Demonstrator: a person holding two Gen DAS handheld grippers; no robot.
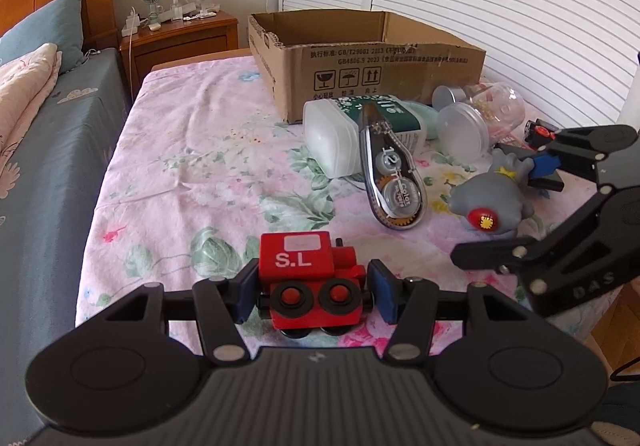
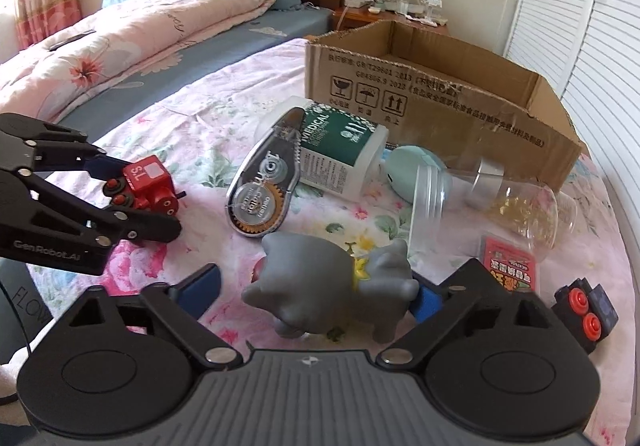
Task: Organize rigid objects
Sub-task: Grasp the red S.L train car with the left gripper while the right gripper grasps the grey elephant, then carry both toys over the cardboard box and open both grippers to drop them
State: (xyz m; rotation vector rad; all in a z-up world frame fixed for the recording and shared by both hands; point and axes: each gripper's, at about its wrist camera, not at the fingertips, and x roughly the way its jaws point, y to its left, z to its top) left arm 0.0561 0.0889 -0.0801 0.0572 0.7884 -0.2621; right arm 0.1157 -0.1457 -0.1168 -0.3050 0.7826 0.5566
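Two grippers work over a floral bedspread [image 1: 192, 150]. Left wrist view: the left gripper [image 1: 312, 292] brackets a red toy locomotive [image 1: 310, 278] marked "S.L", which lies at 6 o'clock on the cloth; the blue pads stand just beside its flanks, with slivers of gap visible, so the fingers are apart and not yet clamped. An open cardboard box [image 1: 360, 58] sits at 12 o'clock, well apart. A correction tape dispenser [image 1: 394, 174] and a white medical bottle [image 1: 352, 130] lie between. Risk: closing off-centre on the wheels could let the locomotive pivot and drop short of the box. Right wrist view: the right gripper [image 2: 316, 288] straddles a grey toy figure [image 2: 336, 286] at 6 o'clock; the right pad appears to touch it, while the left pad stands clear, so the fingers are apart. A clear plastic jar [image 2: 500, 198] lies on its side at 3 o'clock, beside a black block with red studs [image 2: 586, 312]. Risk: the figure's rounded, uneven body may slip or rotate under a one-sided squeeze.
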